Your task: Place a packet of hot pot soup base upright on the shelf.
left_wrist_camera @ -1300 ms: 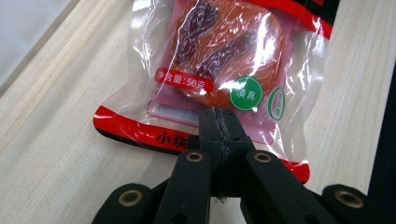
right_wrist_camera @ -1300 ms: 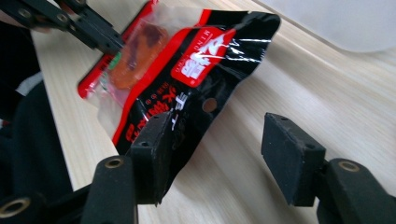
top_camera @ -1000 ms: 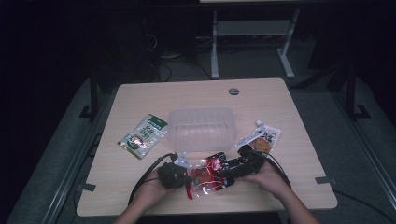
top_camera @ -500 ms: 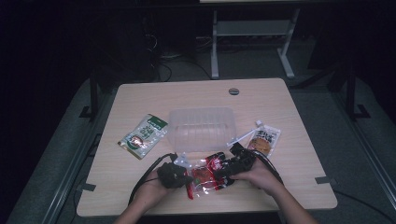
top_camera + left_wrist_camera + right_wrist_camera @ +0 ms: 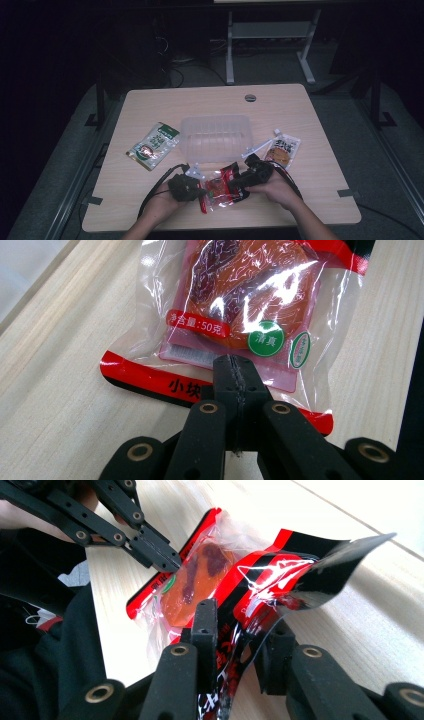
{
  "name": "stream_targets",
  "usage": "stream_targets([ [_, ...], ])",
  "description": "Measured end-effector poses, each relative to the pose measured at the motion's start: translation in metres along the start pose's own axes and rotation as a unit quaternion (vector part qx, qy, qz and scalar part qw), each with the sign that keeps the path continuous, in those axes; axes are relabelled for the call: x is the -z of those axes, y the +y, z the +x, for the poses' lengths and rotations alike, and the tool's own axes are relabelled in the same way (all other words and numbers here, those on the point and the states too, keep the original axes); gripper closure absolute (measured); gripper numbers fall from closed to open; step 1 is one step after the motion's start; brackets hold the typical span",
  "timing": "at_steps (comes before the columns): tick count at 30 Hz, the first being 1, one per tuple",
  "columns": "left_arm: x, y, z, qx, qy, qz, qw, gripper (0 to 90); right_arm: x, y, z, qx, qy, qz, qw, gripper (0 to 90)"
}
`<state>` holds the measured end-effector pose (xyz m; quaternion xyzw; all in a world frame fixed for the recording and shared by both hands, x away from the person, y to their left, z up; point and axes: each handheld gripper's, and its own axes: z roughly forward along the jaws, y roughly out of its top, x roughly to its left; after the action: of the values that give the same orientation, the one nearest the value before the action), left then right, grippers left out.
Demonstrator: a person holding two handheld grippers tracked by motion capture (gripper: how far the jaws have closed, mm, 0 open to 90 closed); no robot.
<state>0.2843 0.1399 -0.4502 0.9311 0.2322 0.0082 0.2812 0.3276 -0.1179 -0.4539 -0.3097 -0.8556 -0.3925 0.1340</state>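
Observation:
A red and clear snack packet (image 5: 222, 187) with orange-brown food inside lies near the table's front edge, between my two grippers. My left gripper (image 5: 200, 192) is shut on the packet's red bottom seam (image 5: 175, 385), and its fingertips (image 5: 234, 372) meet there. My right gripper (image 5: 237, 184) holds the opposite end. Its jaws have just been closing, and the crumpled red and black end of the packet (image 5: 260, 585) is pinched between them (image 5: 242, 635). In the right gripper view the left gripper (image 5: 167, 562) shows on the far seam.
A clear plastic container (image 5: 216, 137) stands just behind the packet at mid-table. To its left lies a green packet (image 5: 153, 145), to its right a white and orange packet (image 5: 282, 150). A grommet hole (image 5: 250, 97) sits near the table's far edge.
My right gripper has edged left and its jaws have come together on the packet's right end, lifting and crumpling it. The left gripper has kept still on the seam.

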Motion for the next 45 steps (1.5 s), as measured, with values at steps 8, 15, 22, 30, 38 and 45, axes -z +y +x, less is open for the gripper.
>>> stream_targets([
  [8,-0.001,0.000,-0.001,-0.004,0.001,-0.007,1.0000,89.8,0.005,0.001,0.004,0.017,-0.021,-0.008,0.9996,89.5],
  [15,0.008,0.000,-0.003,-0.017,-0.011,-0.027,0.9995,70.7,0.012,0.004,0.010,0.037,-0.040,-0.014,0.9984,89.9],
  [22,0.023,-0.006,0.003,-0.005,-0.005,-0.054,0.9985,50.7,0.029,0.009,0.016,0.044,-0.035,-0.042,0.9975,90.0],
  [30,0.035,-0.019,0.007,-0.001,-0.001,-0.076,0.9971,31.6,0.041,0.015,0.025,0.055,-0.030,-0.059,0.9963,90.0],
  [38,0.037,-0.030,0.005,-0.003,0.000,-0.086,0.9963,23.5,0.054,0.026,0.033,0.073,-0.029,-0.067,0.9947,90.0],
  [45,0.039,-0.032,0.009,-0.007,0.009,-0.091,0.9958,22.7,0.072,0.038,0.041,0.086,-0.040,-0.084,0.9919,90.0],
])
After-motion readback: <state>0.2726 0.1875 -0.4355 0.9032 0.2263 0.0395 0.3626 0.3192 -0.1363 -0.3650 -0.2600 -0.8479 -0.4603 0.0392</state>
